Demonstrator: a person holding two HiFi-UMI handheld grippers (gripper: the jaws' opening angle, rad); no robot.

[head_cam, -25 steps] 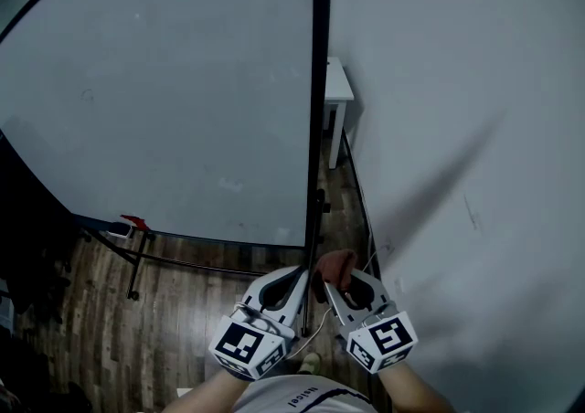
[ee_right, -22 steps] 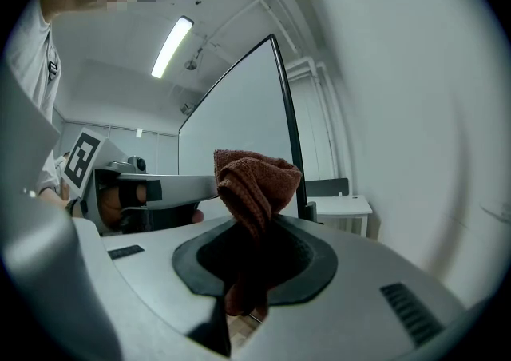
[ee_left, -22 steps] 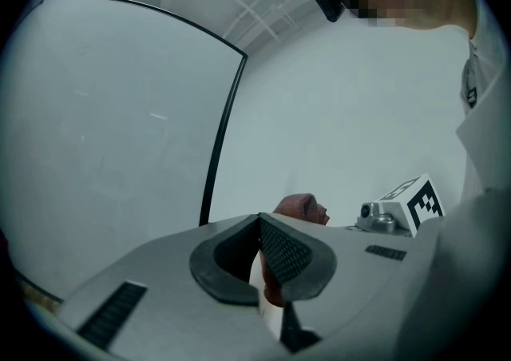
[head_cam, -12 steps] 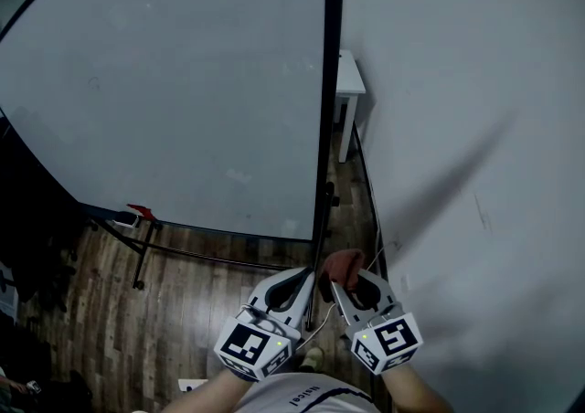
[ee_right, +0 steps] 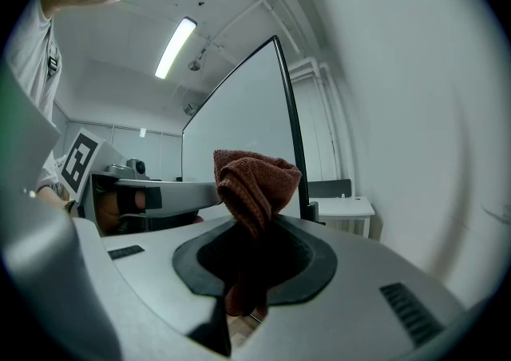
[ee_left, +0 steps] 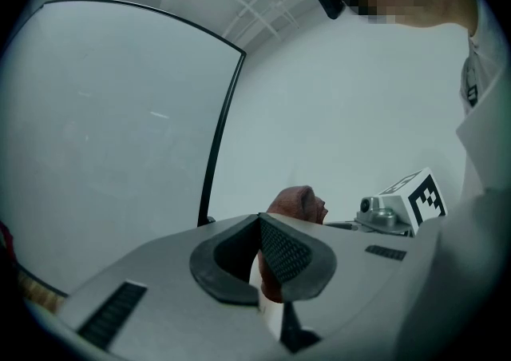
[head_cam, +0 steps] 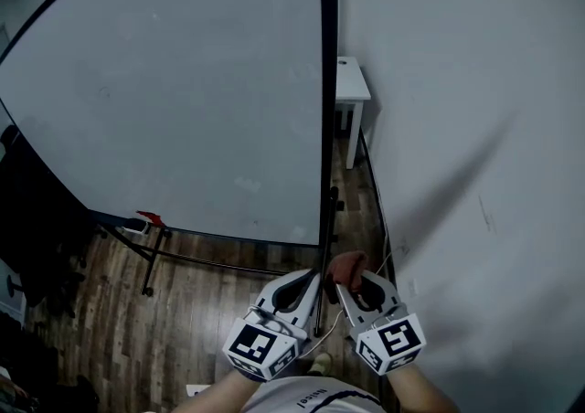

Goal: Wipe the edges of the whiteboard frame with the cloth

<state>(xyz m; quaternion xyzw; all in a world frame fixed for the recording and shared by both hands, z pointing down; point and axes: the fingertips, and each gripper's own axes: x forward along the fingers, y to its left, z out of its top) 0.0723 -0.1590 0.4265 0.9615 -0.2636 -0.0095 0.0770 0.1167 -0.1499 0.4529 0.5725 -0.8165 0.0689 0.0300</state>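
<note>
Lengthwise along right gripper fingers, bunched cloth

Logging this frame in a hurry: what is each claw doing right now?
Left claw: closed, nothing gripped.
Right claw: closed on the brown cloth.

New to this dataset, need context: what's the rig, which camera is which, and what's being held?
No robot here: a person holds a two-jaw gripper in each hand. The head view comes from a camera on their head, looking steeply down; the other two ride on the grippers, looking along the jaws. The right gripper is shut on a rust-brown cloth. The left gripper has its jaws together, apparently empty. Ahead stands a whiteboard with a black frame, beside a wall, over wood floor.
</note>
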